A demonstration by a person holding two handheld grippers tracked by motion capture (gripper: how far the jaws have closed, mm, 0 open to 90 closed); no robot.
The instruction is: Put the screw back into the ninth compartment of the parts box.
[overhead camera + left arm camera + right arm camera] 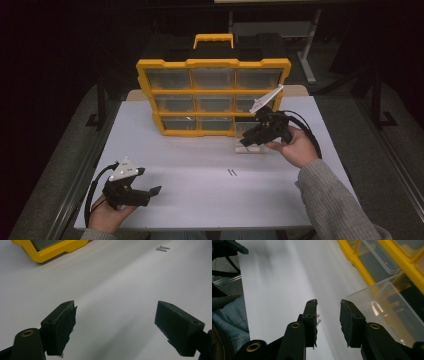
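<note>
My left gripper [150, 191] rests low at the near left of the white table [200, 200], jaws spread wide, nothing between them. In the left gripper view just bare tabletop lies between the pads.

Mid-table, two small screws [232, 172] lie side by side, apart from both grippers. Tiny, hard, likely to roll or skid; pinch across the shanks if needed.

Further out on the right, my right gripper [246, 141] sits at the clear plastic drawer [248, 145] pulled out of the organiser and standing on the table in front of its bottom-right slot. Jaws part-open, a narrow gap, nothing clamped. In the right gripper view the pads are free and the drawer wall [384, 305] is just beside the right-hand jaw.

Drawer looks light, thin-walled, stiff but a bit flexy, smooth and slippery. Empty as far as I can tell. Best hold, I judge: pinch the front wall or rim, one pad inside, one outside, gentle squeeze so it doesn't crack or pop out.

Farthest back, the yellow organiser [214, 63] stands upright, handle on top, other drawers in place.
</note>
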